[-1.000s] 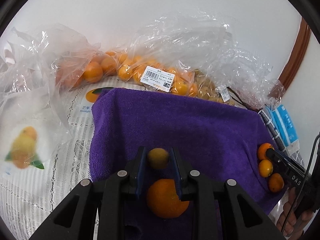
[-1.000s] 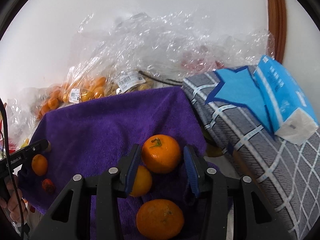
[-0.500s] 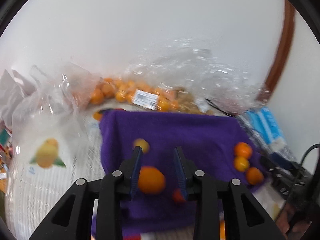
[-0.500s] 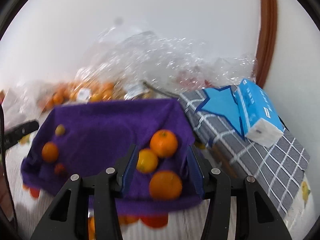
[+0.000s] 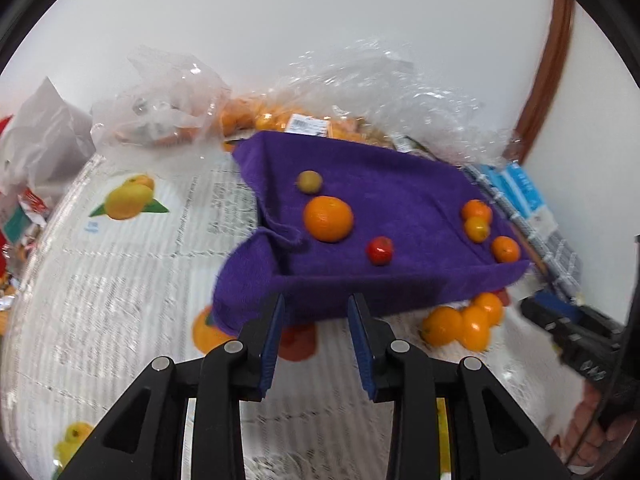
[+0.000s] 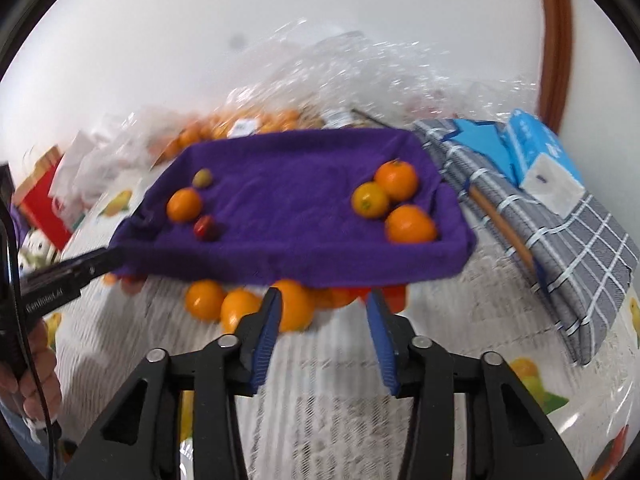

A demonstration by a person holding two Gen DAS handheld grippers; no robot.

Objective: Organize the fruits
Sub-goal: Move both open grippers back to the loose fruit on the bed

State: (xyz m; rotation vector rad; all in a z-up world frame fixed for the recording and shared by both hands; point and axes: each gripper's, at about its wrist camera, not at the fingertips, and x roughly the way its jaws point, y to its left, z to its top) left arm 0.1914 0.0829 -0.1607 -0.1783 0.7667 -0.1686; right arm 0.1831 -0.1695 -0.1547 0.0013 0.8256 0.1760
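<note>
A purple towel (image 5: 384, 204) (image 6: 296, 196) lies raised over a heap of fruit on the table. On its left part sit an orange (image 5: 328, 219) (image 6: 183, 205), a small yellow-green fruit (image 5: 309, 181) (image 6: 202, 178) and a small red fruit (image 5: 380, 250) (image 6: 205, 227). On its right part sit three oranges (image 5: 477, 220) (image 6: 394, 200). More oranges (image 5: 460, 322) (image 6: 240, 306) and red fruit show under the towel's front edge. My left gripper (image 5: 316, 312) is open and empty before the towel's front edge. My right gripper (image 6: 322, 308) is open and empty there too.
Clear plastic bags of oranges (image 5: 280, 118) (image 6: 248, 124) lie behind the towel against the wall. A grey checked cloth (image 6: 560, 216) with a blue tissue pack (image 6: 540, 156) lies at the right. A white bag (image 5: 36, 148) and red packaging (image 6: 44, 204) stand at the left.
Both grippers have pulled back and up from the towel, empty. The fruits that stood between their fingers stay on the towel. The fruit under the towel's front edge has come into view.
</note>
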